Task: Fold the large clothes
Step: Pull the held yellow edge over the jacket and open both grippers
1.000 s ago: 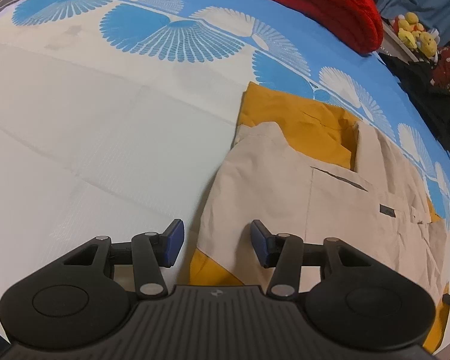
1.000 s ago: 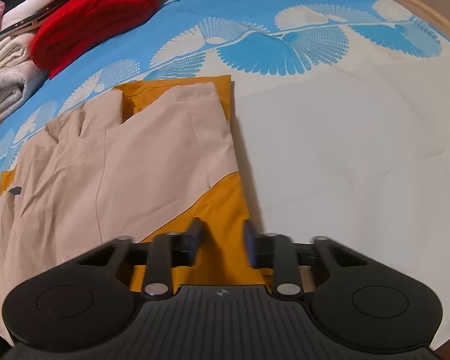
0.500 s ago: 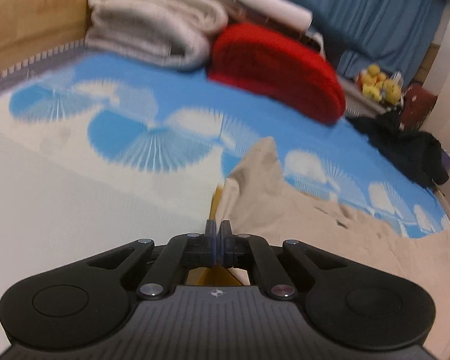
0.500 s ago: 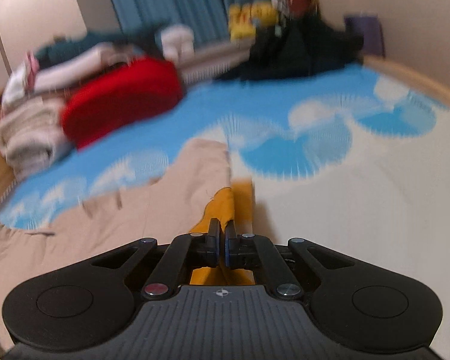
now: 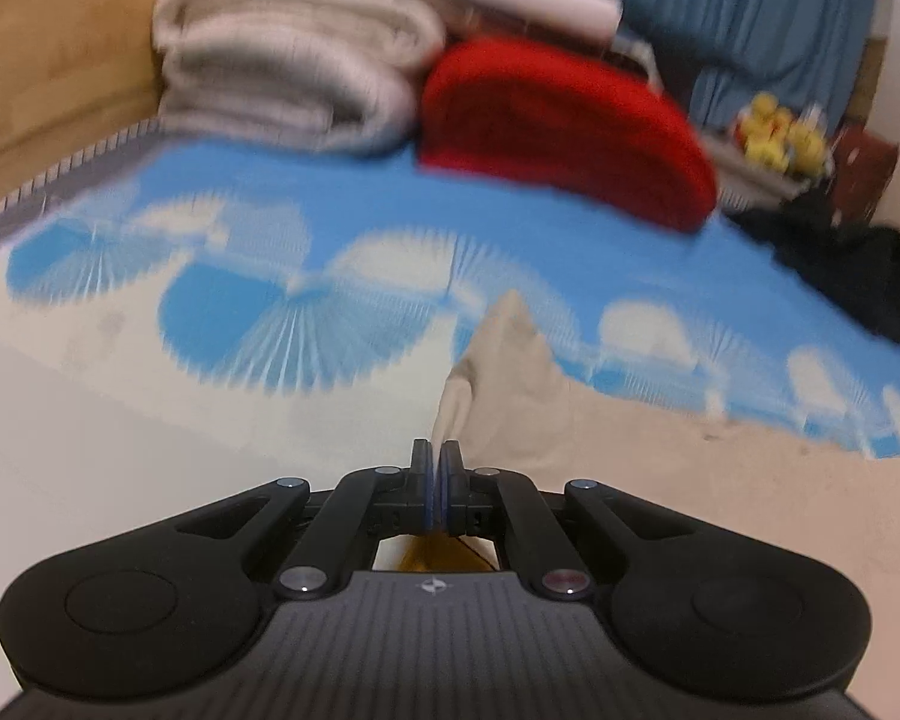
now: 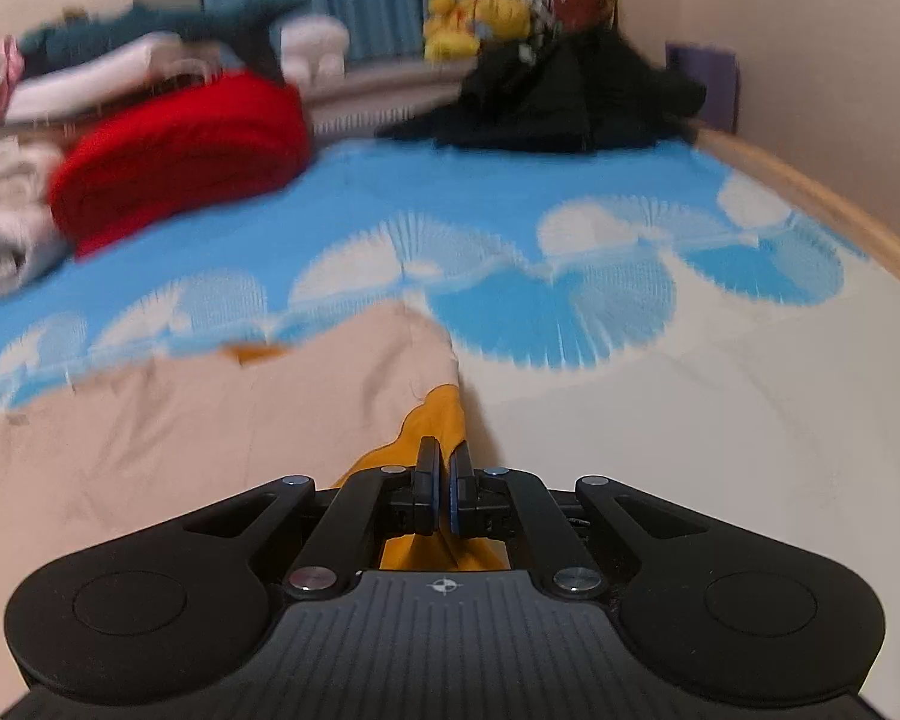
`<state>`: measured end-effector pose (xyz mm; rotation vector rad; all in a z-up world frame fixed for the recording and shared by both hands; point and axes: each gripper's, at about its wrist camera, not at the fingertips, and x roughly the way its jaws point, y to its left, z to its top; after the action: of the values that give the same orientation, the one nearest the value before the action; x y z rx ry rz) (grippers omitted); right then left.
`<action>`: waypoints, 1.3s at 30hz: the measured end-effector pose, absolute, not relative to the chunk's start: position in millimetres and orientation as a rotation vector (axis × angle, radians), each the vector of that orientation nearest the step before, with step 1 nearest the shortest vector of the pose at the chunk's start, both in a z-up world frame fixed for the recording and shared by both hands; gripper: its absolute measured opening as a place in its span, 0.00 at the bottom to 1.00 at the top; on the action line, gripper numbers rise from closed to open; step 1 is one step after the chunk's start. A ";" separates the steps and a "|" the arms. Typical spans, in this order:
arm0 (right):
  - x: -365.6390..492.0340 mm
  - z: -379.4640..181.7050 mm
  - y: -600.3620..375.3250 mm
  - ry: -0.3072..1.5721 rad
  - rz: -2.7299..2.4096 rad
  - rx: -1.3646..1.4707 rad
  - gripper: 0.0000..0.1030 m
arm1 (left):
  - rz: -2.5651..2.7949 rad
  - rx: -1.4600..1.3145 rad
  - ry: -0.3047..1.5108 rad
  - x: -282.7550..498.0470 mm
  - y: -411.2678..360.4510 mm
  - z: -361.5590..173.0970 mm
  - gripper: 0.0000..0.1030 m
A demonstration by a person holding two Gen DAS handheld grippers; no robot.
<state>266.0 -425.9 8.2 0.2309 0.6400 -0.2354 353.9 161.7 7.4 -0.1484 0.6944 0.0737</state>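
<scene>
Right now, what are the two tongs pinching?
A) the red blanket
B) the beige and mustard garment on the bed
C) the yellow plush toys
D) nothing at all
B: both tongs are shut on the beige and mustard garment. The left tongs pinch a raised peak of its beige cloth, and the right tongs pinch its mustard edge, while the red blanket and yellow plush toys lie far off.

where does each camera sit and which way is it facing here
Left wrist: on the left gripper, facing along its shut fingers over the beige garment toward folded blankets; only the gripper shows.
Right wrist: on the right gripper, facing the garment's mustard edge and dark clothes; only the gripper shows.
Shared: garment, red pillow, blue-and-white bedspread.
</scene>
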 end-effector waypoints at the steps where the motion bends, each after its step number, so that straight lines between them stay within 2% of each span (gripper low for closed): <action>1: 265.0 13.9 -425.2 0.598 -0.243 0.236 0.02 | 0.074 -0.140 0.670 356.6 160.3 10.0 0.01; 4: 265.9 27.3 -419.1 0.489 -0.255 0.211 0.02 | 0.097 -0.107 0.625 366.7 153.2 13.0 0.01; 7: 276.8 25.7 -415.5 0.468 -0.279 0.178 0.02 | 0.098 -0.125 0.677 383.9 153.7 -0.2 0.02; 17: 331.4 -38.8 -419.7 0.759 -0.343 0.161 0.02 | 0.085 -0.096 0.891 415.5 162.6 -65.7 0.03; 20: 336.8 -49.9 -416.8 0.808 -0.340 0.151 0.02 | 0.085 -0.079 0.923 416.9 162.4 -70.9 0.09; 22: 338.4 -53.4 -416.0 0.825 -0.344 0.146 0.03 | 0.110 -0.099 0.921 416.2 165.3 -64.8 0.25; 25: 336.2 -48.1 -413.7 0.813 -0.391 0.130 0.12 | 0.122 -0.166 0.855 410.0 172.6 -39.8 0.25; 29: 326.0 -25.3 -406.0 0.653 -0.366 0.092 0.17 | -0.102 -0.238 0.851 400.8 165.0 -17.0 0.27; 31: 322.5 -21.0 -401.0 0.621 -0.275 0.115 0.17 | -0.190 -0.244 0.938 401.7 157.5 -28.6 0.38; 34: 331.1 -37.3 -399.7 0.739 -0.140 0.196 0.20 | -0.197 -0.116 1.101 406.3 141.1 -68.2 0.39; 36: 341.1 -61.7 -397.9 0.900 -0.165 0.165 0.20 | -0.135 -0.017 1.076 406.1 137.3 -77.1 0.38; 39: 341.2 -68.9 -398.4 0.934 -0.212 0.116 0.19 | -0.049 -0.064 1.016 401.3 150.8 -60.3 0.38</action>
<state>341.2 -398.4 -68.9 0.1158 0.9339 -0.2117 401.3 150.8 -60.3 -0.0644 1.0161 -0.0493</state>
